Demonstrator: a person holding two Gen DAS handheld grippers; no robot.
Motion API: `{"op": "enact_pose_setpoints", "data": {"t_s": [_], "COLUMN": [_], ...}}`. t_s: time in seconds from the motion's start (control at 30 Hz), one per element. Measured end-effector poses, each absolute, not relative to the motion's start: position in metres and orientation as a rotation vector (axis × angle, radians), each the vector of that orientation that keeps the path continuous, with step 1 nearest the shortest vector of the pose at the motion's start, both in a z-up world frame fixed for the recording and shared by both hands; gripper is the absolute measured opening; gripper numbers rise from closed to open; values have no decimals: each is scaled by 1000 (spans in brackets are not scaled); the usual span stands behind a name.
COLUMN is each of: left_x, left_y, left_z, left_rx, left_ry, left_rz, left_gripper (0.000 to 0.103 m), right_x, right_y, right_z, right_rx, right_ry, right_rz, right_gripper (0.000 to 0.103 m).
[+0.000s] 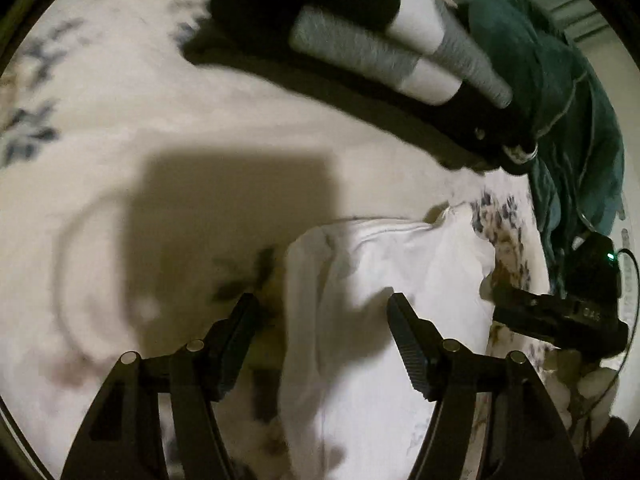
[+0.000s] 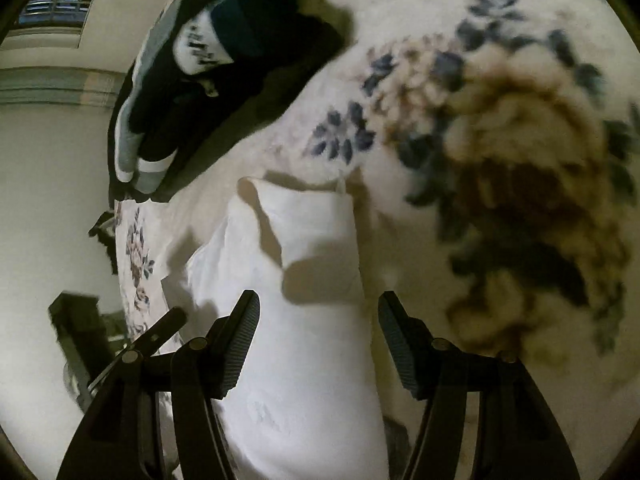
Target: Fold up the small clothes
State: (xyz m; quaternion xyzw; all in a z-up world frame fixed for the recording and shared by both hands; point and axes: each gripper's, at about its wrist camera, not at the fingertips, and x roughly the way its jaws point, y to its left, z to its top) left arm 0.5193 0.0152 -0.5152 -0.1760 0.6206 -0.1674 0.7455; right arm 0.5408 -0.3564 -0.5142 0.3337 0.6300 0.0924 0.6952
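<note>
A white garment (image 1: 384, 320) lies partly folded on a cream floral bedspread (image 1: 160, 120). My left gripper (image 1: 320, 312) is open just above its near left part, holding nothing. In the right wrist view the same white garment (image 2: 304, 320) runs lengthwise under my right gripper (image 2: 316, 312), which is open and empty. The right gripper also shows in the left wrist view (image 1: 552, 316) at the garment's right edge. The left gripper's tip (image 2: 168, 324) shows at the left in the right wrist view.
A folded black garment with grey and white stripes (image 1: 380, 52) lies at the far side, also in the right wrist view (image 2: 208, 80). A teal garment (image 1: 560, 120) is heaped at the right. The bed edge (image 2: 120, 240) and floor are on the left.
</note>
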Motion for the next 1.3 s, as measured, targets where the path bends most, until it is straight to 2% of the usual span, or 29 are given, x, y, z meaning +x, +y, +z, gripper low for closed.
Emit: {"op": "enact_pose_setpoints", "data": {"t_s": [0.23, 0.27, 0.3, 0.37, 0.4, 0.7, 0.87, 1.03, 1.13, 1.17, 1.2, 1.23, 1.27, 1.3], "left_x": [529, 530, 533, 535, 534, 510, 465, 393, 347, 330, 310, 293, 283, 270], "left_y": [6, 3, -1, -5, -6, 12, 31, 44, 52, 57, 63, 69, 73, 80], "left_z": [-521, -518, -516, -513, -509, -462, -427, -424, -434, -440, -446, -453, -457, -462], "left_rx": [-417, -431, -424, -411, -390, -436, -515, -586, -558, -568, -579, -587, -593, -589], "left_ry": [1310, 1290, 1290, 1283, 1269, 1161, 1106, 1171, 1266, 1308, 1353, 1395, 1423, 1463], "left_rz": [-432, -463, -474, -500, -503, -547, -583, -598, -590, -588, -580, -579, -575, -548], "left_gripper": [65, 40, 4, 5, 5, 4, 5, 6, 19, 30, 43, 48, 51, 51], "right_x": [555, 556, 557, 559, 559, 543, 510, 442, 395, 376, 359, 346, 329, 314], "right_y": [-345, -345, -345, -340, -340, -325, -307, -304, -292, -292, -284, -278, -274, -274], "right_z": [-549, -551, -552, -547, -544, -494, -456, -438, -444, -447, -454, -460, -469, -475], "right_rx": [845, 889, 909, 901, 883, 812, 811, 830, 798, 768, 729, 699, 672, 659], "right_ry": [1460, 1448, 1436, 1409, 1416, 1324, 1246, 1227, 1271, 1307, 1370, 1420, 1474, 1507], "right_rz": [330, 337, 333, 335, 329, 354, 427, 483, 525, 549, 565, 570, 574, 576], "right_gripper": [64, 64, 61, 29, 7, 5, 5, 5, 6, 7, 15, 33, 44, 60]}}
